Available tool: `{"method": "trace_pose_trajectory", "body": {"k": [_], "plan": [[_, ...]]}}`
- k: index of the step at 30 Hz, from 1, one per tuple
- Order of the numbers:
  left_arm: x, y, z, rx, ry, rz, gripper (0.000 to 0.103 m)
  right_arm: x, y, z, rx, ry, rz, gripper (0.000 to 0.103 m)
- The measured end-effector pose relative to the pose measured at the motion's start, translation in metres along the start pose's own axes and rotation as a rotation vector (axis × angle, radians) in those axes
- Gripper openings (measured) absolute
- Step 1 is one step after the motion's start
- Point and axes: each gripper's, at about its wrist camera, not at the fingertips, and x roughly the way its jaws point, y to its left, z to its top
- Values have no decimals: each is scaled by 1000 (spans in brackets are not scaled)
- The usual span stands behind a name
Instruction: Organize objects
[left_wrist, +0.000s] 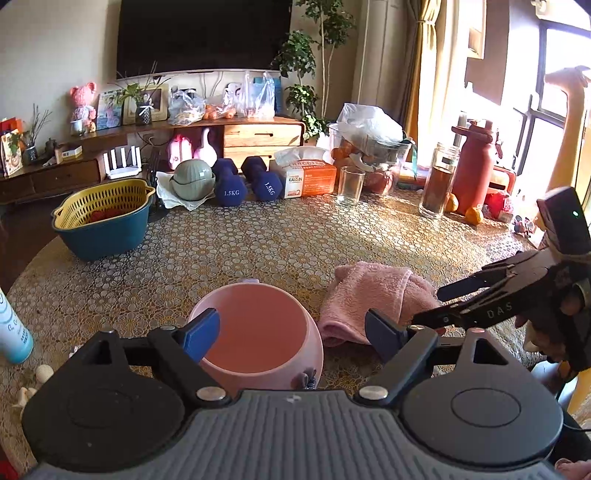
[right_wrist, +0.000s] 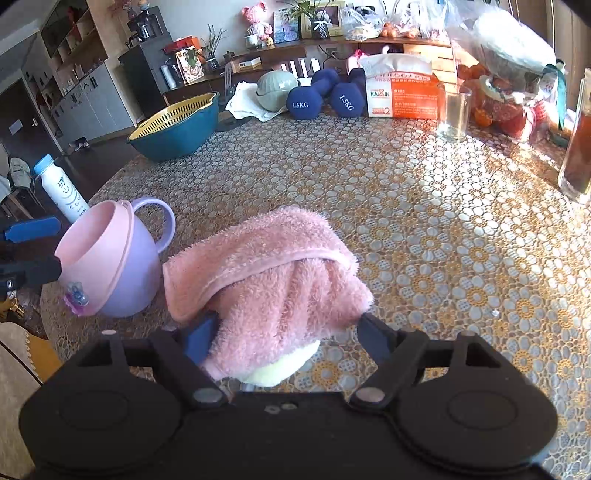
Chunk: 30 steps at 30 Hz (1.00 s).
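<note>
The folded pink terry towel (right_wrist: 269, 280) is straddled by the right gripper (right_wrist: 288, 328), whose jaws are spread wide to either side of the towel's near end and are not yet seen to be pressed onto it; a pale yellow cloth (right_wrist: 284, 369) shows beneath that end. The left gripper (left_wrist: 291, 328) is held with jaws wide, one finger inside the rim of the pink and lilac plastic pot (left_wrist: 258, 332), the other outside it, beside the towel. The step in hand is judged to be the grasping of the towel; next, closure on the bundle is called for.
</note>
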Motion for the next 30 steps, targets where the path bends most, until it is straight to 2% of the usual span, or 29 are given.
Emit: {"method": "trace_pose_trajectory", "body": {"k": [3,7,12,17,26,30], "plan": [[0,2,0,-49,8,24,87,-19,6,-7,-50,-59,-31,82],[-3,0,-2,-73,-12,58,102,-37,17,-10,-97,-139,-69,84],[-8,-7,-2,-89,-31,96,102,-55,28,-9,-95,-221,-53,85],[-14,-16,-3,-63,-52,125,102,-69,45,-13,-105,-281,-1,86],[-17,-22,-8,-16,-60,165,102,-72,67,-24,-129,-308,22,86],[-17,-21,-10,-29,-49,173,102,-73,68,-28,-104,-314,21,86]]}}
